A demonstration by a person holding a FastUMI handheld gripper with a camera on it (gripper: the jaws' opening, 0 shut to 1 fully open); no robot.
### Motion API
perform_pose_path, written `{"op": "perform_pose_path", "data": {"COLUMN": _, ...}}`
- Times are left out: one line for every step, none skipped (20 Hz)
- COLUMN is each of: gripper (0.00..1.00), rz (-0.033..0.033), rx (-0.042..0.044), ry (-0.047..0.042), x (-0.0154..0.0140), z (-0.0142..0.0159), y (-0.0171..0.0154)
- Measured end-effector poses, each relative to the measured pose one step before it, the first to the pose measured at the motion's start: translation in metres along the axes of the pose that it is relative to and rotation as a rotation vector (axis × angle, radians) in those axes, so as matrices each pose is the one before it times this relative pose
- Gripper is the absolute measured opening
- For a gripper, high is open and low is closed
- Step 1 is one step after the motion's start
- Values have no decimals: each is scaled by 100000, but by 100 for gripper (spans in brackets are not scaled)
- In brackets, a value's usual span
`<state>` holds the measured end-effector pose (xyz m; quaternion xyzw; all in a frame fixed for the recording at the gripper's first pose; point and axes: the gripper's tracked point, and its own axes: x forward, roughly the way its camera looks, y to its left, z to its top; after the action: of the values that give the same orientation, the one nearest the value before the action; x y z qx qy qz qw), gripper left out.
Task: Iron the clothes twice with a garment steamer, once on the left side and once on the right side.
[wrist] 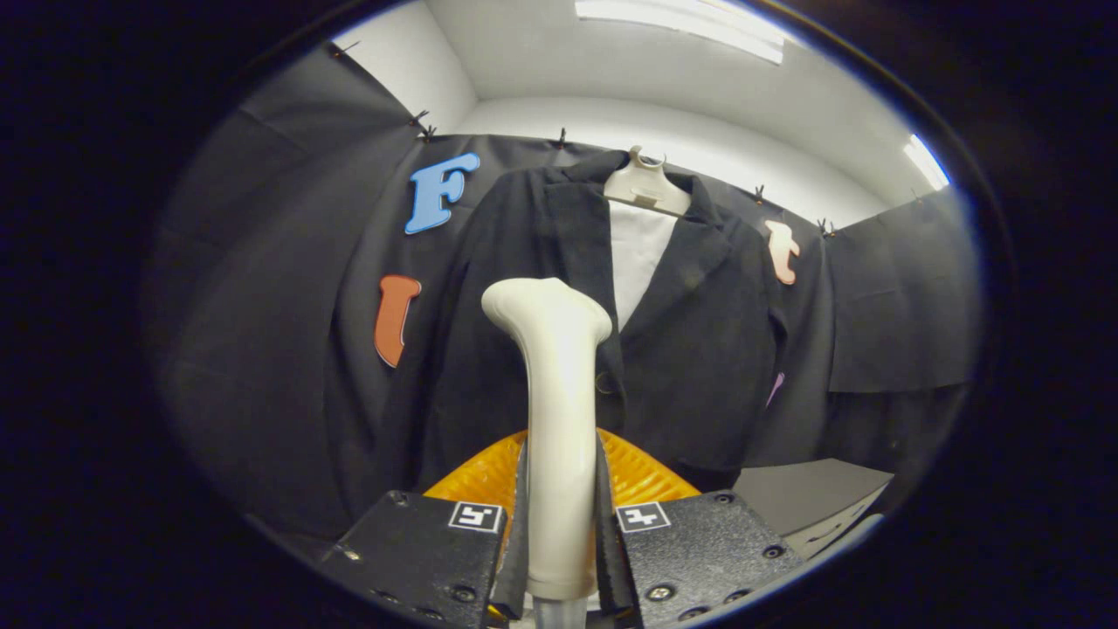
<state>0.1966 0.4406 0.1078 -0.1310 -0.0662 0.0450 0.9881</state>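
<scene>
Steamer point(559, 419) pinched upright in my gripper point(561, 524).
Both fingers press its handle — head tips left, before the far jacket point(699, 349) on its hanger point(646, 185).

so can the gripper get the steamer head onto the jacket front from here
Probably yes. The gripper is shut on the garment steamer, whose head points at the black jacket on its hanger, with nothing between them.

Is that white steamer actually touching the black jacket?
Cannot tell: in the gripper view the steamer head overlaps the jacket, hiding any contact or gap.
</scene>
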Motion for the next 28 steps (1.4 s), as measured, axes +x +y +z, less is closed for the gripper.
{"op": "perform_pose_path", "data": {"gripper": 34, "rz": 384, "rx": -441, "ry": 725, "x": -304, "z": -582, "y": 59}}
{"op": "perform_pose_path", "data": {"gripper": 34, "rz": 281, "rx": -504, "ry": 739, "x": -251, "z": -500, "y": 85}}
{"op": "perform_pose_path", "data": {"gripper": 34, "rz": 337, "rx": -401, "ry": 755, "x": -244, "z": -569, "y": 123}}
{"op": "perform_pose_path", "data": {"gripper": 34, "rz": 447, "rx": -490, "ry": 876, "x": -241, "z": -522, "y": 83}}
{"op": "perform_pose_path", "data": {"gripper": 34, "rz": 538, "rx": 37, "ry": 1358, "x": -304, "z": -785, "y": 97}}
{"op": "perform_pose_path", "data": {"gripper": 34, "rz": 443, "rx": -277, "ry": 1723, "x": -348, "z": -889, "y": 167}}
{"op": "perform_pose_path", "data": {"gripper": 34, "rz": 320, "rx": -443, "ry": 1638, "x": -254, "z": -1112, "y": 169}}
{"op": "perform_pose_path", "data": {"gripper": 34, "rz": 551, "rx": -1016, "ry": 1477, "x": -287, "z": -1044, "y": 159}}
{"op": "perform_pose_path", "data": {"gripper": 34, "rz": 340, "rx": -586, "ry": 1344, "x": -362, "z": -1003, "y": 174}}
{"op": "perform_pose_path", "data": {"gripper": 34, "rz": 177, "rx": -944, "ry": 1298, "x": -251, "z": -836, "y": 6}}
{"op": "perform_pose_path", "data": {"gripper": 34, "rz": 506, "rx": -554, "ry": 1323, "x": -162, "z": -855, "y": 37}}
{"op": "perform_pose_path", "data": {"gripper": 34, "rz": 808, "rx": -723, "ry": 1548, "x": -169, "z": -766, "y": 215}}
{"op": "perform_pose_path", "data": {"gripper": 34, "rz": 887, "rx": -271, "ry": 1528, "x": -138, "z": -830, "y": 203}}
{"op": "perform_pose_path", "data": {"gripper": 34, "rz": 568, "rx": -546, "ry": 1844, "x": -136, "z": -834, "y": 185}}
{"op": "perform_pose_path", "data": {"gripper": 34, "rz": 469, "rx": -24, "ry": 1766, "x": -91, "z": -825, "y": -73}}
{"op": "perform_pose_path", "data": {"gripper": 34, "rz": 780, "rx": 592, "ry": 2477, "x": -183, "z": -1064, "y": 50}}
{"op": "perform_pose_path", "data": {"gripper": 34, "rz": 1112, "rx": 376, "ry": 3224, "x": -55, "z": -1296, "y": 320}}
{"op": "perform_pose_path", "data": {"gripper": 34, "rz": 758, "rx": -460, "ry": 3557, "x": 103, "z": -1458, "y": 348}}
{"op": "perform_pose_path", "data": {"gripper": 34, "rz": 485, "rx": -418, "ry": 3431, "x": 136, "z": -1274, "y": 170}}
{"op": "perform_pose_path", "data": {"gripper": 34, "rz": 224, "rx": -91, "ry": 2351, "x": 37, "z": -1020, "y": 219}}
{"op": "perform_pose_path", "data": {"gripper": 34, "rz": -94, "rx": -744, "ry": 1378, "x": -44, "z": -709, "y": 110}}
{"op": "perform_pose_path", "data": {"gripper": 34, "rz": -59, "rx": -939, "ry": 243, "x": 91, "z": -251, "y": 127}}
{"op": "perform_pose_path", "data": {"gripper": 34, "rz": 89, "rx": -1074, "ry": 103, "x": 56, "z": -235, "y": 97}}
{"op": "perform_pose_path", "data": {"gripper": 34, "rz": 373, "rx": -869, "ry": 452, "x": -67, "z": -387, "y": 111}}
{"op": "perform_pose_path", "data": {"gripper": 34, "rz": 521, "rx": -516, "ry": 970, "x": 89, "z": -529, "y": 150}}
{"op": "perform_pose_path", "data": {"gripper": 34, "rz": 316, "rx": -615, "ry": 1116, "x": 110, "z": -520, "y": 113}}
{"op": "perform_pose_path", "data": {"gripper": 34, "rz": 186, "rx": -533, "ry": 937, "x": 48, "z": -583, "y": 74}}
{"op": "perform_pose_path", "data": {"gripper": 34, "rz": 97, "rx": -590, "ry": 624, "x": 30, "z": -410, "y": 86}}
